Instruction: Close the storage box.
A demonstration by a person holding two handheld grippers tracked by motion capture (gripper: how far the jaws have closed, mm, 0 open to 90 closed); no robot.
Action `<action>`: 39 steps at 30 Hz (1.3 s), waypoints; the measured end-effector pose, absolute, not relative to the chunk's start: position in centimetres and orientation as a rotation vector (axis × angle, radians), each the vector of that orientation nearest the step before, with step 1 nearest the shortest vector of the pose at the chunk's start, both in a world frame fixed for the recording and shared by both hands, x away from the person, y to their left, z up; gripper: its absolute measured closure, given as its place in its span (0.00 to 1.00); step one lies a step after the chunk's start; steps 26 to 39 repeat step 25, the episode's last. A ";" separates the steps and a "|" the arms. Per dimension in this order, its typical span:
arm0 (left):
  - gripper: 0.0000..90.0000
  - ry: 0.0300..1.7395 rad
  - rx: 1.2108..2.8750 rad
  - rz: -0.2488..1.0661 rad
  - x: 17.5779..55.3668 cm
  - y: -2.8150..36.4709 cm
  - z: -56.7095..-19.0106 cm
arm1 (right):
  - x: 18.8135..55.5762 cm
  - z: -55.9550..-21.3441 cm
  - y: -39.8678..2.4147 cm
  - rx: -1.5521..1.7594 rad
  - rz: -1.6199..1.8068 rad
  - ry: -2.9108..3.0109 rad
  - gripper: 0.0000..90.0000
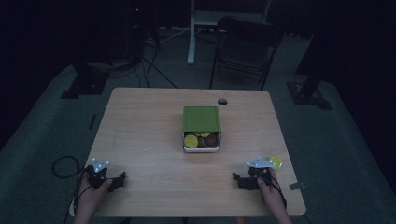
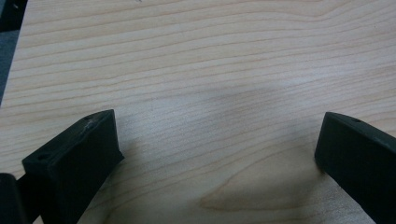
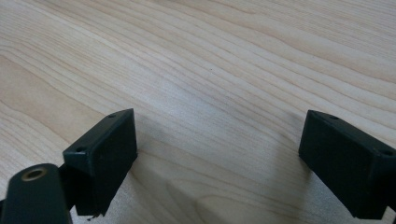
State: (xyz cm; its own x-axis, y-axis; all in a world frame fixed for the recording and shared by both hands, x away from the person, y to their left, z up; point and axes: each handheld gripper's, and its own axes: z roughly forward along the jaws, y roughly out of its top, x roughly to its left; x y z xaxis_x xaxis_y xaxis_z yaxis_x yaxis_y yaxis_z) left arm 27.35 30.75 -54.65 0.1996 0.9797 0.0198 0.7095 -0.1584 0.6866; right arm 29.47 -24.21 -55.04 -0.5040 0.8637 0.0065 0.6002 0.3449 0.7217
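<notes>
A white box (image 1: pixel 201 148) with a green lid (image 1: pixel 201 118) slid partly back sits mid-table; yellow and red round pieces (image 1: pixel 190 140) show in its open front end. A yellow round piece (image 1: pixel 276 161) lies on the table just right of my right gripper (image 1: pixel 239 179). That gripper rests near the front right edge, held by a hand, jaws wide apart over bare wood (image 3: pixel 219 126). My left gripper (image 1: pixel 119 180) rests near the front left edge, also in a hand, jaws spread with only wood (image 2: pixel 219 135) between them.
The wooden table (image 1: pixel 149 140) has a round cable hole (image 1: pixel 222 101) at its far edge. A dark folding chair (image 1: pixel 245 49) and a white stand leg (image 1: pixel 191 37) are on the floor beyond. Cables (image 1: pixel 63 165) trail off the table's front left.
</notes>
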 end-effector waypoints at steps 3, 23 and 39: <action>0.00 1.574 1.932 0.632 27.4 30.9 -54.7 | 29.5 -55.0 -24.2 1.289 0.959 2.237 0.12; 0.00 1.648 1.880 0.661 27.6 30.3 -54.7 | 29.4 -55.0 -24.2 1.292 0.957 2.234 0.12; 0.00 1.648 1.880 0.661 27.6 30.3 -54.7 | 29.4 -55.0 -24.2 1.293 0.957 2.233 0.12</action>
